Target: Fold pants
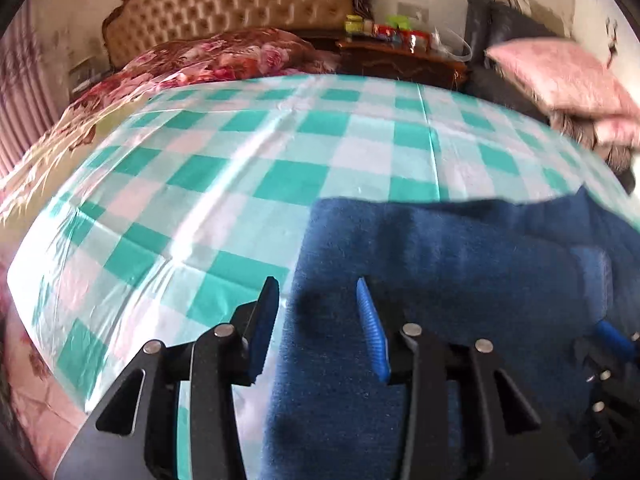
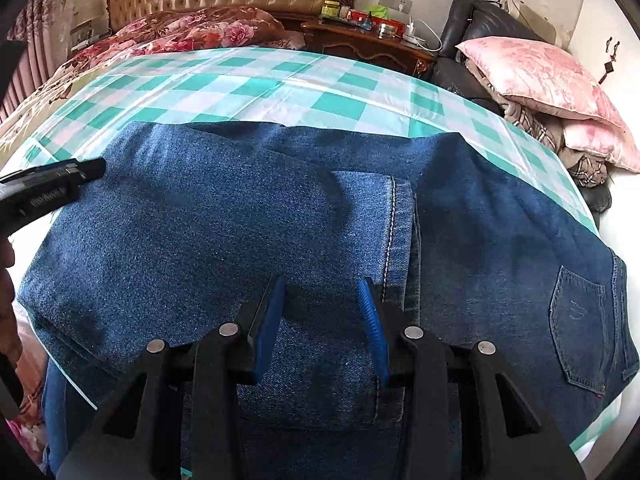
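Bed [image 2: 248, 92] under a teal-checked sheet, headboard and flowered quilt at its far end, a pink pillow [image 2: 544, 76] off to the right. Jeans [image 2: 200, 220] spread across the near part of the sheet, already doubled: a leg section brought over the seat, its stitched hem [image 2: 394, 220] lying across the middle, back pocket [image 2: 580, 328] still showing at the right. Probably one fold made, at least one more left to reach a compact stack, plus some smoothing of the ripples near the hem. Left gripper [image 1: 318, 300] poised over the jeans' left edge, jaws partly open, nothing pinched between them. Right gripper [image 2: 322, 300] over the folded layer just left of the hem, jaws likewise partly open and holding nothing, denim merely lying beneath.
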